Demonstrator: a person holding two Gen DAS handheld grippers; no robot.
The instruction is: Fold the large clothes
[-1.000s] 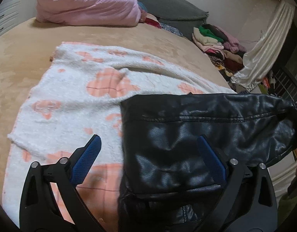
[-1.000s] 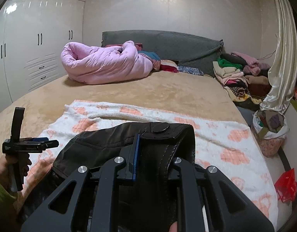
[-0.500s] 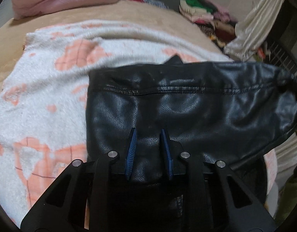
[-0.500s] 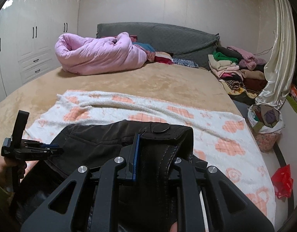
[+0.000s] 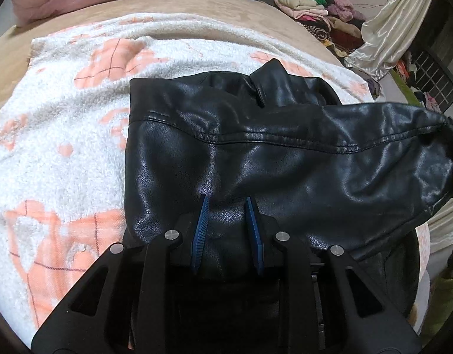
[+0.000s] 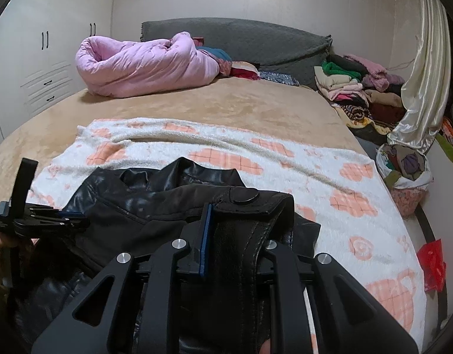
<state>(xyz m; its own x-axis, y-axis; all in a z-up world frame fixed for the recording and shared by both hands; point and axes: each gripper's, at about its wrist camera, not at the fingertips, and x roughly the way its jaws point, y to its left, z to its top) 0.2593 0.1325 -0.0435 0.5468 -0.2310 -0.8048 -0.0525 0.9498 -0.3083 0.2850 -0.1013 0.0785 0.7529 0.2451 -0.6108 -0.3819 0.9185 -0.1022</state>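
Right gripper (image 6: 226, 224) clamps black leather jacket (image 6: 155, 203) cuff over white-and-peach blanket (image 6: 329, 177); left gripper (image 6: 76, 219) apparently pinching its edge

Black leather jacket (image 5: 285, 153): one. Grippers: two, the left gripper (image 5: 227, 206) and the right gripper (image 6: 235, 206). White blanket with orange patches (image 6: 329, 177): one. Pink quilt, rolled (image 6: 144, 65): one. Bed (image 6: 226, 106): one. Grey headboard cushion (image 6: 256, 41): one. Pile of folded clothes (image 6: 359, 88): one. Cream curtain (image 6: 424, 88): one. Red bag (image 6: 433, 259): one.

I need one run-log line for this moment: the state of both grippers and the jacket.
left gripper: shut on black leather jacket | right gripper: shut on jacket's snap tab | jacket: on patterned blanket
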